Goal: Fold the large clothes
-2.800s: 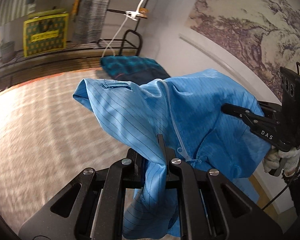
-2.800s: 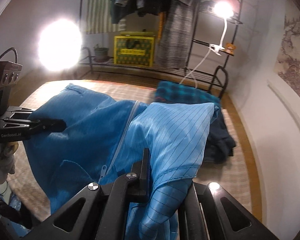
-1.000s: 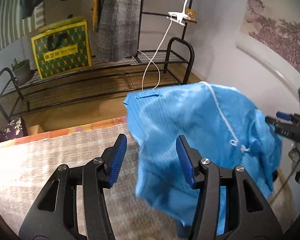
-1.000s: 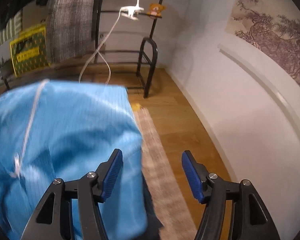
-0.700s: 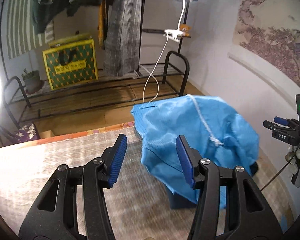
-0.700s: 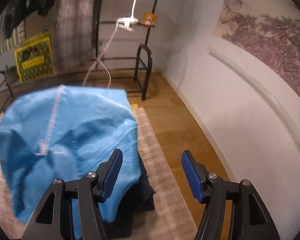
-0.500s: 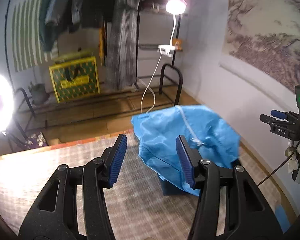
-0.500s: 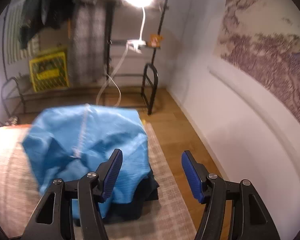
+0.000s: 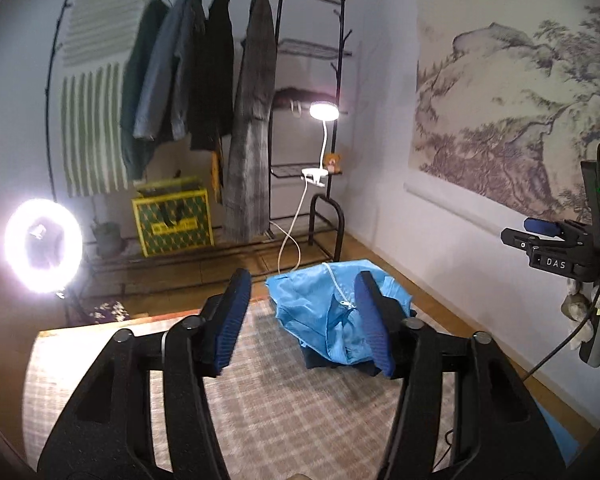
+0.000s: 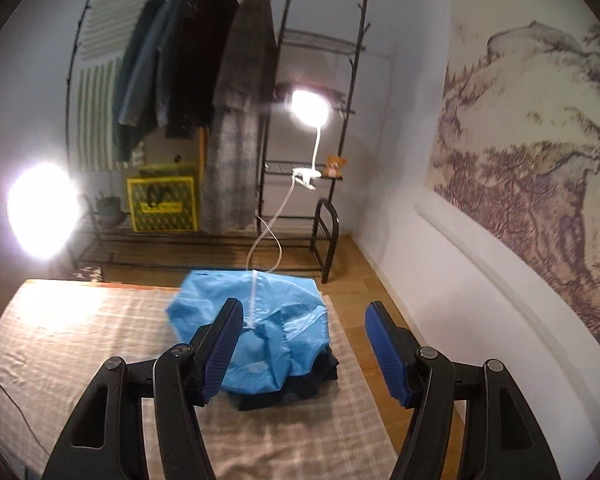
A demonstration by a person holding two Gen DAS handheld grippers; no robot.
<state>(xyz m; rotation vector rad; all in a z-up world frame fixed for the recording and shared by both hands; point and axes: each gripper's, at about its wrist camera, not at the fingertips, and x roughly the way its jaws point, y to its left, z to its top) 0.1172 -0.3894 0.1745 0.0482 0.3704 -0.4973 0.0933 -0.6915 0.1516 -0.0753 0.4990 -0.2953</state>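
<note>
Left tool (image 9: pixel 301 314) fills the lower half of its own wrist view with its blue-padded fingers (image 9: pixel 232 316) apart and opening, nothing between them — the blue garment (image 9: pixel 323 312) lies well beyond them, seen through the gap, crumpled at the centre right of the frame. It rests on top of a dark folded pile (image 9: pixel 319 360) at the far right corner of the checked beige cover (image 9: pixel 280 400) spread over the bench. A white zipper runs down its front.

Right tool (image 10: pixel 305 340) is likewise apart and empty in its own view, blue pads (image 10: pixel 383 344) spread across the lower centre of the frame. Behind its left finger sits the same blue garment (image 10: pixel 268 320), heaped over the dark pile (image 10: pixel 300 384), whose edge shows at the lower right of the heap. In the left wrist view the right tool (image 9: pixel 539 236) appears at the right edge — black body, a green light on the unit above it, and a gloved hand (image 9: pixel 587 304) below.

Across the upper half of both frames stands a black clothes rack (image 9: pixel 339 60) hung with dark coats, with a yellow-and-green patterned bag (image 9: pixel 172 216) on its lower shelf. A clip-on lamp (image 10: pixel 309 110) glows at the upper centre, its white cord dropping toward the floor, and a ring light (image 9: pixel 42 246) shines at the left edge. A landscape painting (image 10: pixel 539 140) covers the wall on the right, above a strip of wooden floor (image 10: pixel 363 272).
</note>
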